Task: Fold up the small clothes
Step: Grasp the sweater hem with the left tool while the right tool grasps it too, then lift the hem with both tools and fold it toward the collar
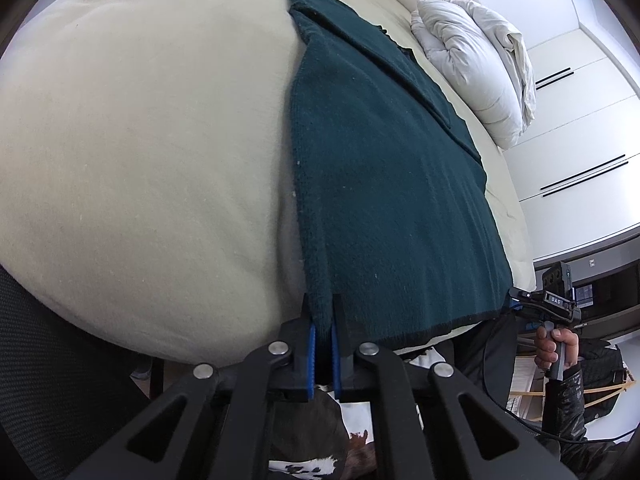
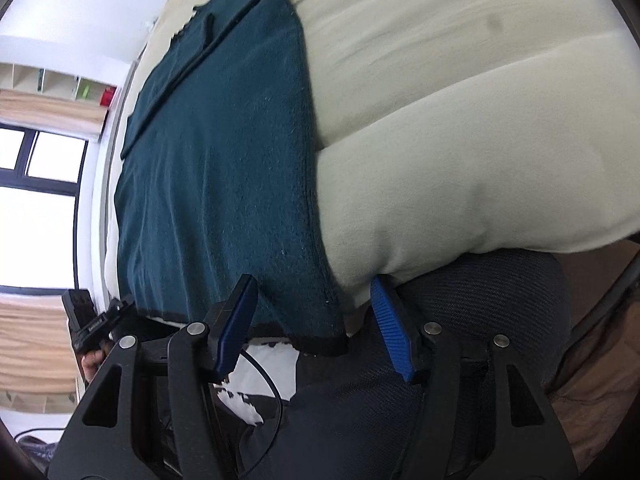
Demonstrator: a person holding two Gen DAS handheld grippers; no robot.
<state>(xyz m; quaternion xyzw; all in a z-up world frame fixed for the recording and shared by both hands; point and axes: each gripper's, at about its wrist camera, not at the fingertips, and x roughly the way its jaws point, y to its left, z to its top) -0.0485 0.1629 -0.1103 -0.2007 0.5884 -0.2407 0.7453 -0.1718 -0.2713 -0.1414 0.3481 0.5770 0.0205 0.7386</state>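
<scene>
On our left, the left gripper [image 1: 323,316] has its blue-padded jaws pinched shut on the near left corner of the dark teal knitted garment [image 1: 384,184], the hem edge running up between the pads. That garment lies flat on the cream bedcover [image 1: 140,140], its sleeves already turned in across the back, with its black-trimmed hem hanging just over the near edge of the bed; a rumpled white duvet [image 1: 476,68] sits well beyond it near the white wardrobe doors [image 1: 572,128]. Moving right, the right gripper [image 2: 316,312] stands with its jaws apart, straddling the other near corner of the teal garment [image 2: 224,168]: one pad rests over the knit, the other over the bedcover [image 2: 460,140] beside it, and neither presses on the cloth yet. We judge the step in hand to be securing this second corner so both hem corners can be lifted together. To do it well, we should ease the right gripper lower and forward so the corner sits deep between the pads, then close only on the knit, not on the bedcover beneath. The thick, soft fabric should pinch readily but may slip from a shallow bite. We should match the left grip's depth, so the hem rises level and the fold lands square.
</scene>
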